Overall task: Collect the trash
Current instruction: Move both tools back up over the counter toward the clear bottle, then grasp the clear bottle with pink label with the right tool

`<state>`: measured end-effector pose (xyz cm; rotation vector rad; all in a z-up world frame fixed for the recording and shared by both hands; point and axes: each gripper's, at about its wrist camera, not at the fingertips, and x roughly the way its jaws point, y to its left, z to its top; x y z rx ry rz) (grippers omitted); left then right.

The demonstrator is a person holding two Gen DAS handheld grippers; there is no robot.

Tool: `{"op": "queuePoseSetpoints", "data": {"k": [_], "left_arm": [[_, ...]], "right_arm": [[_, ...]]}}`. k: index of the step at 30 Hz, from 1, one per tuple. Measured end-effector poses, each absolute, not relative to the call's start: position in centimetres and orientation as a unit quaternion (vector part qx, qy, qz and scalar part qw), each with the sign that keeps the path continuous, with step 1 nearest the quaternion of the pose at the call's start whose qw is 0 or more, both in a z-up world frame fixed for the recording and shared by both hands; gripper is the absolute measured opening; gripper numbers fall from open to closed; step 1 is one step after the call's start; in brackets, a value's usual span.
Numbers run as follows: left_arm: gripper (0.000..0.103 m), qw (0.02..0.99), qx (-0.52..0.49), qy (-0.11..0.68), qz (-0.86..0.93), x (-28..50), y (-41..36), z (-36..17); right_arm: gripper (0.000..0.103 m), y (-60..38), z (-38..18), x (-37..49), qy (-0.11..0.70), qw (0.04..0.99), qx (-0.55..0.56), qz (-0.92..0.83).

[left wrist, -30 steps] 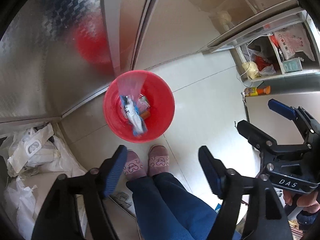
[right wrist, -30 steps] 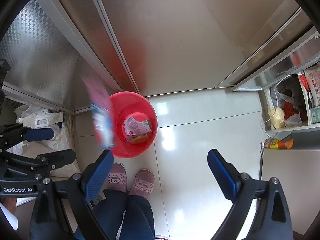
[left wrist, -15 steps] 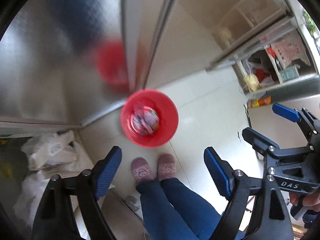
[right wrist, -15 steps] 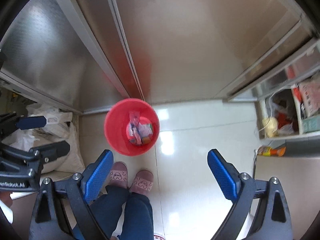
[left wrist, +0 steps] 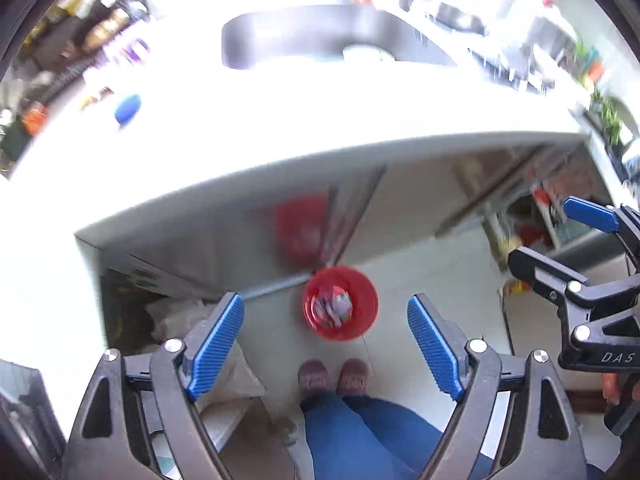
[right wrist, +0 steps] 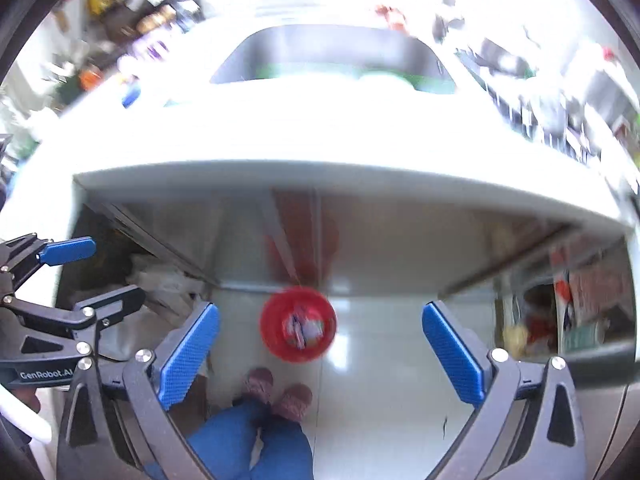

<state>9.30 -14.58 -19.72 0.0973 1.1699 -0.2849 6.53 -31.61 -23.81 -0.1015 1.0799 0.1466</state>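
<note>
both sets of jaws are standing wide apart, holding nothing. the red bin (left wrist: 340, 307) is sitting on the floor by the feet with wrappers (right wrist: 301, 327) in it. the white bench (right wrist: 320, 144) is blurry, so looking slowly for more trash is probably best.

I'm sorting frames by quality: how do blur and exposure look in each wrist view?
Left wrist view: the white countertop is blown out, the steel sink and round red plastic bin are motion-smeared, and the left hand-held gripper stays sharp. Right wrist view: the same overexposed counter, a blurred bin, fisheye-bent edges, and a crisp right hand-held gripper.
</note>
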Motion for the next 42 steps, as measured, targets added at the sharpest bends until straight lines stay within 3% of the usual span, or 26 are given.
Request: {"op": "queuePoseSetpoints", "data": {"k": [6, 15, 24, 42], "left_arm": [[0.084, 0.860, 0.038, 0.503, -0.079, 9.1, -12.8, -13.2], [0.092, 0.883, 0.001, 0.469, -0.022, 9.8, -8.5, -8.0], [0.102, 0.891, -0.022, 0.452, 0.039, 12.3, -3.1, -6.5], [0.102, 0.872, -0.106, 0.475, 0.054, 27.6, 10.9, -7.9]], "right_arm": [[0.102, -30.6, -17.8, 7.0, 0.464, 0.877, -0.059, 0.110], [0.102, -27.1, -12.4, 9.9, 0.422, 0.885, -0.088, 0.175], [0.102, -22.4, -11.2, 14.0, 0.403, 0.880, -0.119, 0.223], [0.102, -7.4, -9.8, 29.0, 0.414, 0.850, -0.189, 0.266]]}}
